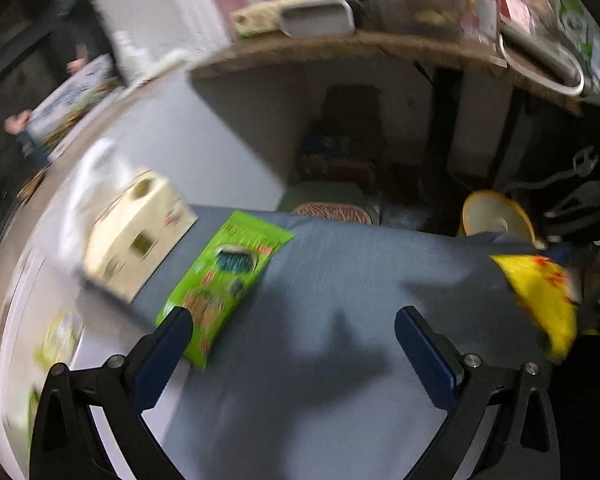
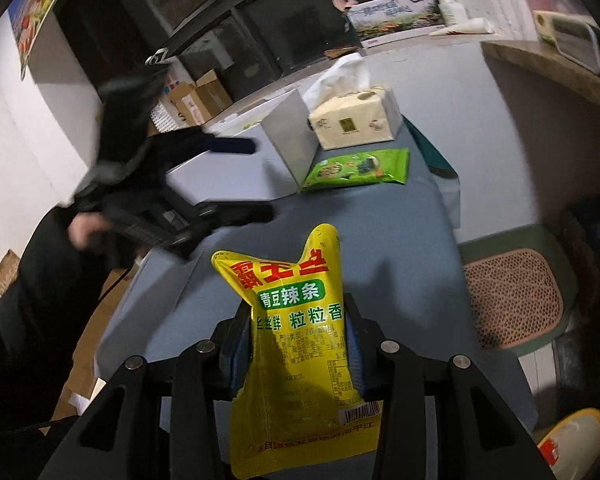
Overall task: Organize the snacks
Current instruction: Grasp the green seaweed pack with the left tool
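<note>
Organizing looks partly done: the green snack packet (image 2: 358, 170) lies on the blue-covered surface (image 2: 364, 232) beside the tissue pack (image 2: 356, 120), the right claw (image 2: 298, 344) pinches the yellow snack pouch (image 2: 300, 344) unplaced, the left claw (image 1: 294, 334) gapes wide, empty

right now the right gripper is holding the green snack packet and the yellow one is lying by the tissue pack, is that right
Not quite: the colours are swapped. The right wrist view shows the right gripper shut on the yellow snack packet, pinched between its fingers, while the green snack packet lies on the blue cloth by the tissue pack.
</note>
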